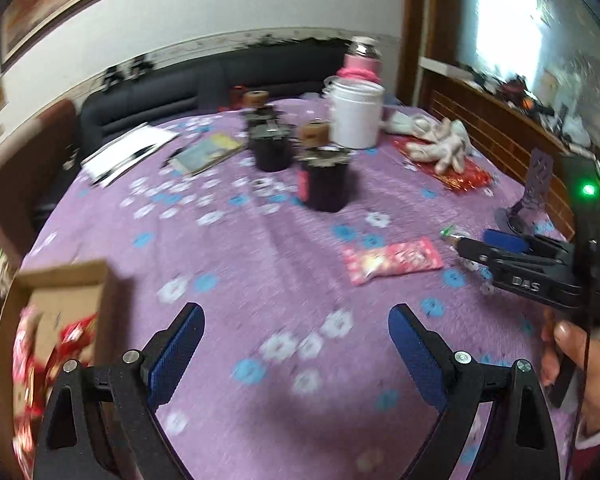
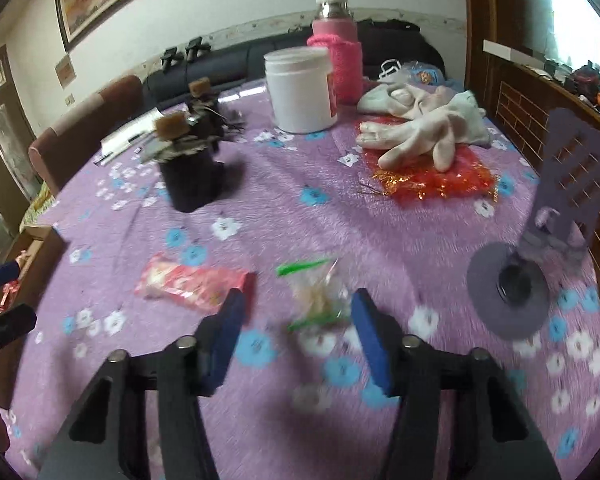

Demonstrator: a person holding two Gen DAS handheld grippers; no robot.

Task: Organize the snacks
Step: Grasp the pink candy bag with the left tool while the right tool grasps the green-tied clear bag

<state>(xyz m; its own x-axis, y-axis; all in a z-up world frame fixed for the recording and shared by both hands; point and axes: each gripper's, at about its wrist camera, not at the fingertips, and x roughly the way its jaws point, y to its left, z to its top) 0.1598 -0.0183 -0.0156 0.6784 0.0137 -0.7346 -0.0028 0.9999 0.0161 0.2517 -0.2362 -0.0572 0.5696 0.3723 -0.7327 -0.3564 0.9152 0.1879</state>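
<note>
A pink snack packet (image 1: 392,260) lies flat on the purple flowered tablecloth (image 1: 260,240); it also shows in the right wrist view (image 2: 192,286). A small clear snack bag with green ends (image 2: 320,294) lies just ahead of my right gripper (image 2: 296,312), which is open, its blue pads on either side of the bag. A cardboard box (image 1: 60,312) at the table's left edge holds red and pink snacks. My left gripper (image 1: 296,328) is open and empty above the cloth, right of the box. The right gripper also shows in the left wrist view (image 1: 484,246).
Dark jars (image 1: 324,184) with brown tops stand mid-table. A white tub (image 2: 302,90), a pink flask (image 2: 336,56), white gloves (image 2: 424,132) on a red foil bag (image 2: 432,178) and a purple stand (image 2: 540,248) sit at the back and right. Papers (image 1: 128,152) lie far left.
</note>
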